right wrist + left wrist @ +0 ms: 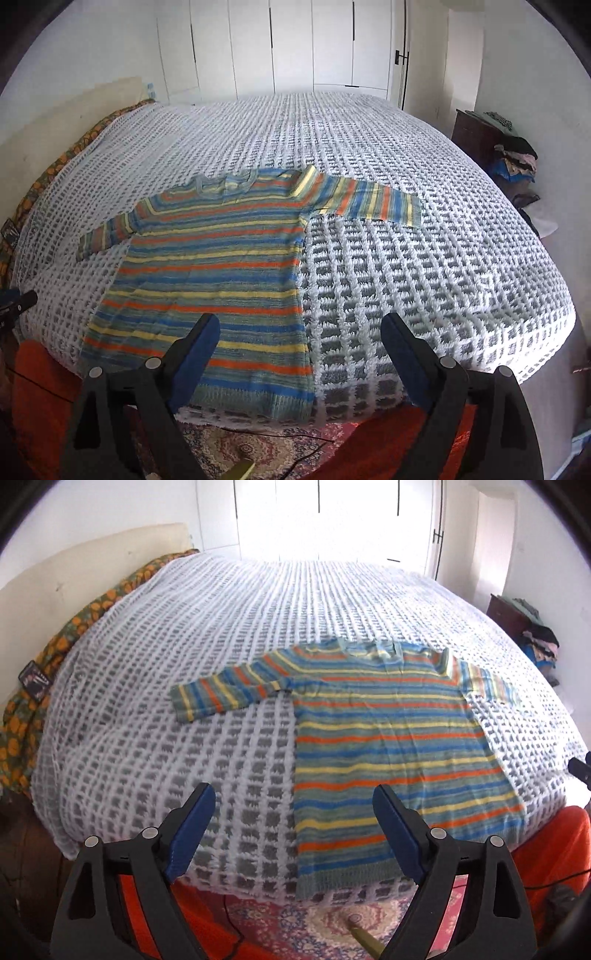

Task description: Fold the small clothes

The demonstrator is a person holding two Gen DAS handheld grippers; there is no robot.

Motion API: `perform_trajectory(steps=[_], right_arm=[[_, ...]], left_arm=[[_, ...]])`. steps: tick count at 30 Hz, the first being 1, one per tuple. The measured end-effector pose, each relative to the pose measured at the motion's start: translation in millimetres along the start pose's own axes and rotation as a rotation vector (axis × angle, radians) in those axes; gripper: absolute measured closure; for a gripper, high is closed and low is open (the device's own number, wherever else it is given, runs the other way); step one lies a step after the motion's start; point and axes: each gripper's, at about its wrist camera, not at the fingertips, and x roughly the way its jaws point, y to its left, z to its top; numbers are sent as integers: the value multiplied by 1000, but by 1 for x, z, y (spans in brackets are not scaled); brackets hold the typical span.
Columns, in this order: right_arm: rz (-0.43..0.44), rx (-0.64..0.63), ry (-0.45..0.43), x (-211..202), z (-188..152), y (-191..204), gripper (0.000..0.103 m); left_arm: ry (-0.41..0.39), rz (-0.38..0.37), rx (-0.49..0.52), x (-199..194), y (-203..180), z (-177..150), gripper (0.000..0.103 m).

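A small striped sweater (388, 746), in blue, orange, yellow and grey-green, lies flat on the bed with both sleeves spread out and its hem at the near edge. It also shows in the right wrist view (214, 273). My left gripper (295, 834) is open and empty, held above the near bed edge by the sweater's lower left corner. My right gripper (301, 358) is open and empty, above the sweater's lower right corner. The tip of the other gripper shows at the frame edge in each view.
The bed has a white and grey waffle blanket (406, 206). An orange-patterned cover (74, 627) runs along its left side. A dark cabinet with piled clothes (509, 158) stands at the right. A patterned rug (314, 923) and cables lie on the floor below.
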Motion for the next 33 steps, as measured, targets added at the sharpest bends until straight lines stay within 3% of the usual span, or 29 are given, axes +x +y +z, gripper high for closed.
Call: perform_trajectory(steps=[4,9,15,24,33], right_arm=[[-54,-73,11,-6,14,28,15],[-94,-100,-26,-13,18,45,15],[-133,-120,25,-2,12,49,15],[-52,-94,42,1,-7,60,15],[-21,-159,13,-5,-12,93,15]], left_arm=[[-20,-27,-43,-2,-7,-1,8],[31,-3,-17,8,-14,-20,8],[52,14,-75,10,-5,-27,8],[39,25,-76,5,-8,-27,8],[62,-6,-75,10,-9,-35,8]])
